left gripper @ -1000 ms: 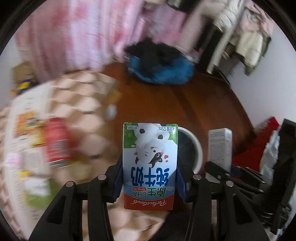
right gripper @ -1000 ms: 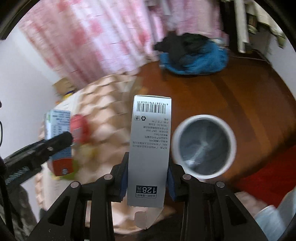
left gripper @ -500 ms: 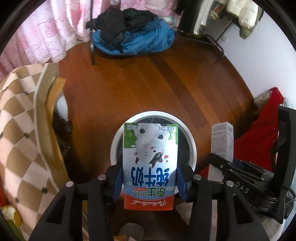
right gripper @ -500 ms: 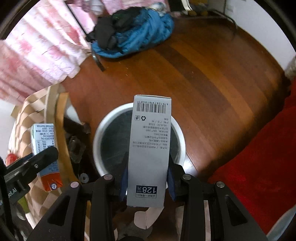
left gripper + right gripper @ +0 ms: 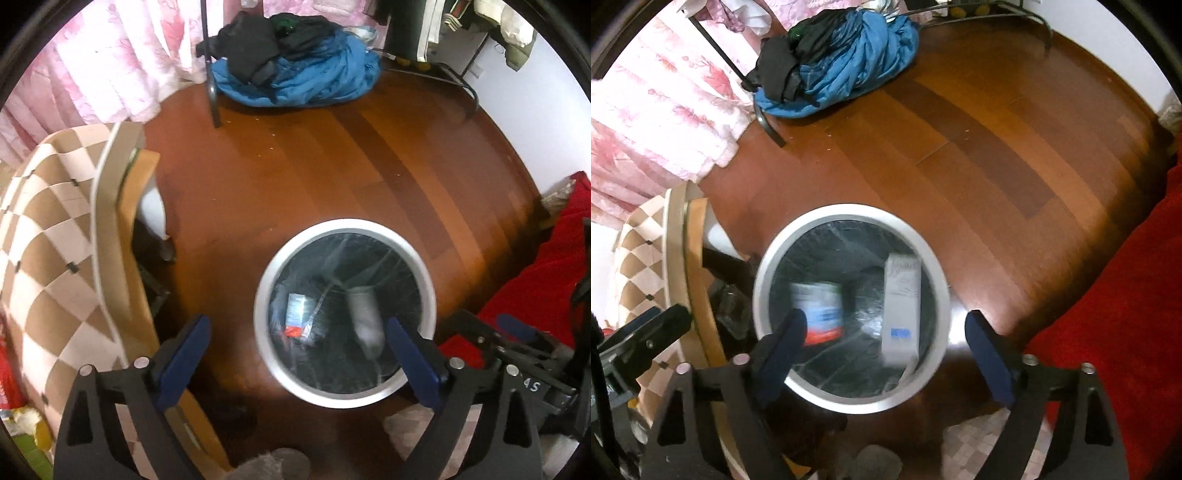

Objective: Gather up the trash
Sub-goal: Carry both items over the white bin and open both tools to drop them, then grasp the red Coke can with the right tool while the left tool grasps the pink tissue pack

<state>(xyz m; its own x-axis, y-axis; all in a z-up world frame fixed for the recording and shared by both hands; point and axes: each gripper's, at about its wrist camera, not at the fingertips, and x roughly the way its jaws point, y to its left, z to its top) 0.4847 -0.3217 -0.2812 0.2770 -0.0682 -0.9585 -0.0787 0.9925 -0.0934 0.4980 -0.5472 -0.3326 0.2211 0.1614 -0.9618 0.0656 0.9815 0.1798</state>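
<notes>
Silvery-white rim, black liner inside: that's the trash bin [image 5: 345, 310], and it sits on the wooden floor [image 5: 332, 166] right under both tools. The left gripper [image 5: 297, 354] is spread wide with nothing between its blue pads [image 5: 184, 350], and the right gripper [image 5: 886, 350] is equally released and empty. The milk carton [image 5: 820, 314] and the grey box [image 5: 901, 310] are both seen inside the bin's mouth, blurred (so probably caught mid-drop or only just landed; it can't be told for sure). For the release step to be done well, the tools are best kept centred above the opening until both items are settled, since a box this tall could catch on the rim and tip out onto the floor if it's let go off-centre. The fingers should be kept fully apart and lifted straight up, so the liner isn't snagged. Compared with half a second ago, a lot is changed: the carton was clamped upright in the left gripper and the box in the right, both held over the bin, and now both grips are opened and the items are down in the liner. More trash looks to be left on the checkered table [image 5: 44, 236], so a return trip is likely needed.
</notes>
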